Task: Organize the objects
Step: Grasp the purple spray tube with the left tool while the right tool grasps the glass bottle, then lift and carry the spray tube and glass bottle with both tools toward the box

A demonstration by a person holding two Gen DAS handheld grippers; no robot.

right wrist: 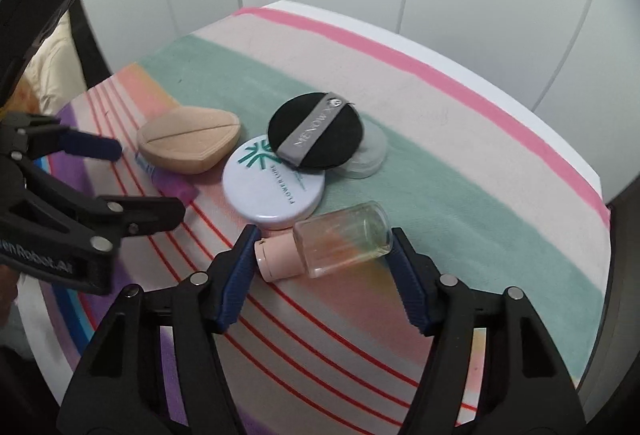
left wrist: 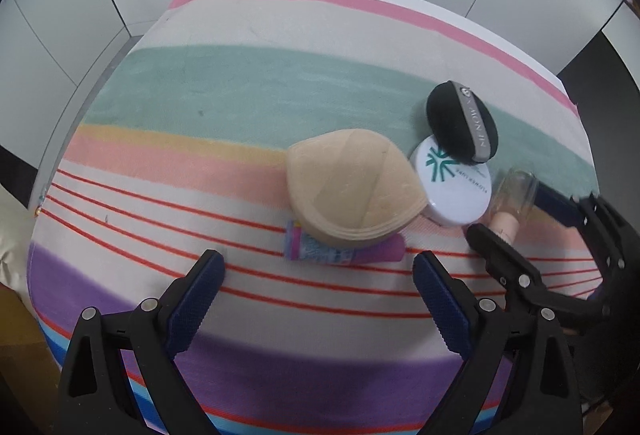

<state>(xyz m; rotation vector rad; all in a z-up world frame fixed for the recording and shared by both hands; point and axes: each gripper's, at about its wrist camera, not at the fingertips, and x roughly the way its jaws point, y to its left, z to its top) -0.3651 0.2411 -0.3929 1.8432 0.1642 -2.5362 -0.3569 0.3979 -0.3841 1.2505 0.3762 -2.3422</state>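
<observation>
1. I read the job as barely begun: all the cosmetics lie loose in one cluster on the striped cloth (right wrist: pixel 460 163), and I see no tray, box or bag that anything could go into.
2. The clear bottle (right wrist: pixel 340 239) with the pink cap lies on its side at the near edge of the cluster, just beside the white round compact (right wrist: pixel 272 191).
3. The black powder puff (right wrist: pixel 316 131) leans half on the compact and half on a clear lid (right wrist: pixel 370 155) behind it.
4. The beige sponge (right wrist: pixel 188 139) sits left of the compact, overlapping a purple tube (left wrist: pixel 344 251) that pokes out from under it.
5. So nothing is sorted or lifted yet; every piece is left to move, as far as I can judge.
6. My right gripper (right wrist: pixel 324 247) brackets the bottle lengthwise: one blue pad is at the pink cap, the other at the glass base. They look to be touching both ends, though I cannot be sure they press firmly.
7. My left gripper (left wrist: pixel 320 275) is spread wide over the cloth just in front of the purple tube, holding nothing and touching nothing that I can see.
8. My guess is that the bottle goes first and the tube is the left side's target.
</observation>
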